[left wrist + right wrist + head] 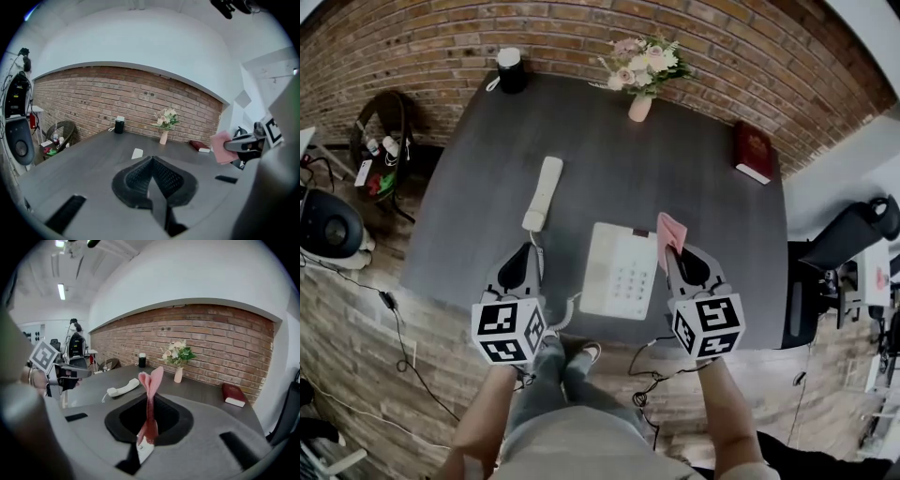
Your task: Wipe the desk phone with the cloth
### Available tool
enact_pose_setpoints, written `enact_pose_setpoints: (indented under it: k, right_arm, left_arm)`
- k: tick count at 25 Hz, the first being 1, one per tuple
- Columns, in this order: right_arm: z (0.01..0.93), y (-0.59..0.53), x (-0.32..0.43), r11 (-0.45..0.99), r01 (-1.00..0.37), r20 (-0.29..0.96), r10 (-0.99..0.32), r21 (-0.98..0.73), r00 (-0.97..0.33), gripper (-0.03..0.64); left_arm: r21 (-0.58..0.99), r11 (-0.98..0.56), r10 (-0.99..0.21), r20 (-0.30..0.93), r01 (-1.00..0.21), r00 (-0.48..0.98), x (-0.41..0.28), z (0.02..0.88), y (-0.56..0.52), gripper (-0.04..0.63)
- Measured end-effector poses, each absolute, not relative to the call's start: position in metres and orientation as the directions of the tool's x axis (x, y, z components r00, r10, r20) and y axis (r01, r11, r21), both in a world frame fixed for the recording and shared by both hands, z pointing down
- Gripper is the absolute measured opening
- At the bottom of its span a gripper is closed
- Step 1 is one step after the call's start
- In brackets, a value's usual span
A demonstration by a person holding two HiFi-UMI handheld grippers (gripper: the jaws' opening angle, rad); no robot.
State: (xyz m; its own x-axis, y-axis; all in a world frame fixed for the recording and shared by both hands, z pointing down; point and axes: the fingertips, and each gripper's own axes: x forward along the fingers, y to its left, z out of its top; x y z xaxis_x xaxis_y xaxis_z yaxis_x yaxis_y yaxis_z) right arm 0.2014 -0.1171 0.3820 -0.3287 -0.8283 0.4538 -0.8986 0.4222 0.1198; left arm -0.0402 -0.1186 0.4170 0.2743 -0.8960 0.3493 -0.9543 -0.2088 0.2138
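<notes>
R gripper (668,246): clamped on pink cloth (670,230), at right edge of desk phone (621,270). L gripper (528,251): jaws together, empty, nr handset (544,192) lying off-base on desk (694,178).

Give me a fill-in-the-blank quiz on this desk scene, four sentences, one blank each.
1. The right gripper is shut on a ____ cloth.
2. The jaws of the left gripper are ____, holding nothing.
3. The vase holds ____.
4. The ____ book lies near the right edge of the desk.
Missing words: pink; shut; flowers; red.
</notes>
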Motion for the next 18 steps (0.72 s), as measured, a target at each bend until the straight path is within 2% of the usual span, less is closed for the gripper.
enact_pose_setpoints:
  k: [11,18]
  right_arm:
    - [0.415,-0.134,0.146,0.621,-0.735,0.572,-0.719,0.272,-0.396,0.021]
    - [0.438,-0.139,0.127,0.707,-0.578,0.657,-0.666,0.407,-0.352,0.021]
  left_arm:
    - [0.232,-0.162,-0.9,0.365,-0.959,0.24,-0.059,0.439,-0.117,0.003]
    - [0.249,-0.125,-0.899,0.381,-0.96,0.216,-0.074,0.455,-0.115,0.003]
